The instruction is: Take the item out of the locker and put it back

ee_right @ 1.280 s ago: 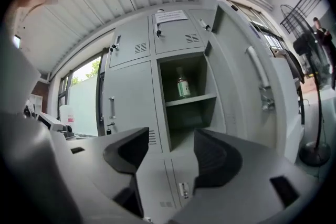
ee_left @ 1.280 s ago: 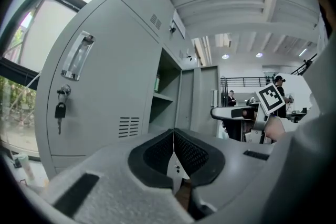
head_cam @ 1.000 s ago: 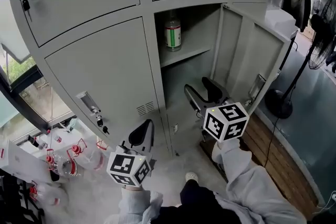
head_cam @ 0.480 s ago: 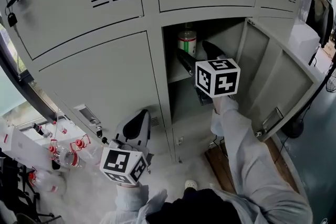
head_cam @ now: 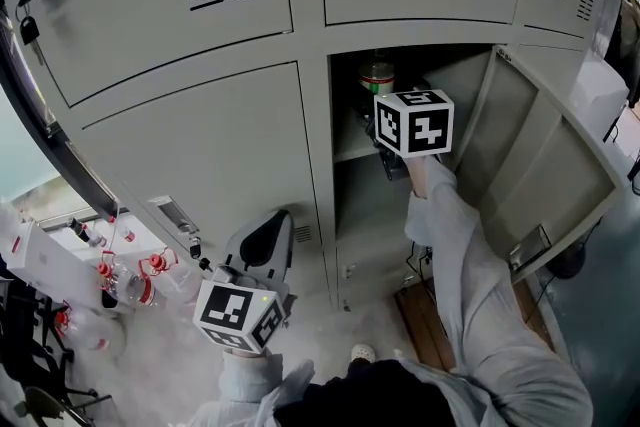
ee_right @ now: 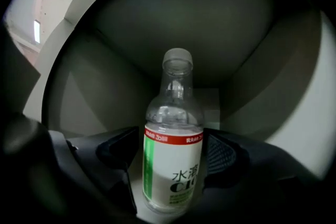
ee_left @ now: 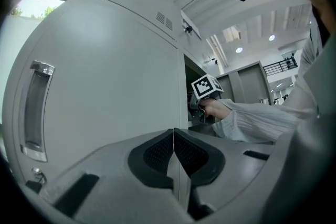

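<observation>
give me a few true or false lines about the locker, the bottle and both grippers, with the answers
The bottle stands upright inside the locker. True.
The right gripper is clamped shut and empty. False: its fingers have just been opening and stand wide apart, with the bottle between them.
The left gripper has its fingers together. True.
The left gripper is reaching into the locker. False: it hangs outside, in front of a closed door.

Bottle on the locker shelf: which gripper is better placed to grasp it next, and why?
Right. The right gripper is inside the open locker; its jaws have just been opening and flank the bottle. The left gripper hangs outside by a closed door, jaws together.
</observation>
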A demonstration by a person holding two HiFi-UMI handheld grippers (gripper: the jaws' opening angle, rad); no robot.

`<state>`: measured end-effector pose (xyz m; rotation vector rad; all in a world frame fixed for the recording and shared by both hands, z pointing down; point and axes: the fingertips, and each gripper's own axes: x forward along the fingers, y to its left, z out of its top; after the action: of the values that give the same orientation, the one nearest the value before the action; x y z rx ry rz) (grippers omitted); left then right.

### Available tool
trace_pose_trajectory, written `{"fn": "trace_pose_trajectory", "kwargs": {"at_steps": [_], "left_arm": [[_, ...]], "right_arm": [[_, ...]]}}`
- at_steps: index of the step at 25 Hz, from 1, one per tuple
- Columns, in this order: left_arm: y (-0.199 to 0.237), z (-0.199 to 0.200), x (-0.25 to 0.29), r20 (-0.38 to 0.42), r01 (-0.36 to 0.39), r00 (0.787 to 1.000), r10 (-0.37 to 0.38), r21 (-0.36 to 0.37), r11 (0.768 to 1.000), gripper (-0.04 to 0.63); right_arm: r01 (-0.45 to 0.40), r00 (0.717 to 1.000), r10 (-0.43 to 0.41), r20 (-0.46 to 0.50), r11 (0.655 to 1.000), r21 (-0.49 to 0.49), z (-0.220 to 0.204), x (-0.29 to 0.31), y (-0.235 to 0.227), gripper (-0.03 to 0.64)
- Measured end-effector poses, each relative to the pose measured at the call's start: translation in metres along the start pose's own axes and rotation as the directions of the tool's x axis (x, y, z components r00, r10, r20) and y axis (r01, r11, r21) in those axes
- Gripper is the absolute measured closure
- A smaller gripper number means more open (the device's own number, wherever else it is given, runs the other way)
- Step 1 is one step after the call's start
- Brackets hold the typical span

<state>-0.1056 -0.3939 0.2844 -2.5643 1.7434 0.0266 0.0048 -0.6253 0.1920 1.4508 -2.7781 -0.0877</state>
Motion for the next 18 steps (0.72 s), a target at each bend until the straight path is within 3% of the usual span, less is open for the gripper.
{"fn": "trace_pose_trajectory", "kwargs": {"at_steps": [1,2,18], "left_arm": [[0.000,-0.001,0.000,0.001,0.004,1.000,-0.004,-0.001,1.000,0.586],[-0.001,-0.002,-0.001,0.002,0.009,1.000,-0.009,-0.001,1.000,0.586],[-0.006,-0.003,-0.012,0.029,0.066,0.997,-0.065,-0.017,0.998,0.587]], "right_arm": [[0.002,1.000,-0.002,-0.001,1.000,-0.013,0.000,0.001,0.000,0.239],[0.009,1.000,-0.009,-0.001,1.000,-0.026,0.000,0.002,0.000,0.293],[0.031,0.999,-0.034,-0.026,0.996,-0.080,0.014,-0.035,0.006,0.304]]}}
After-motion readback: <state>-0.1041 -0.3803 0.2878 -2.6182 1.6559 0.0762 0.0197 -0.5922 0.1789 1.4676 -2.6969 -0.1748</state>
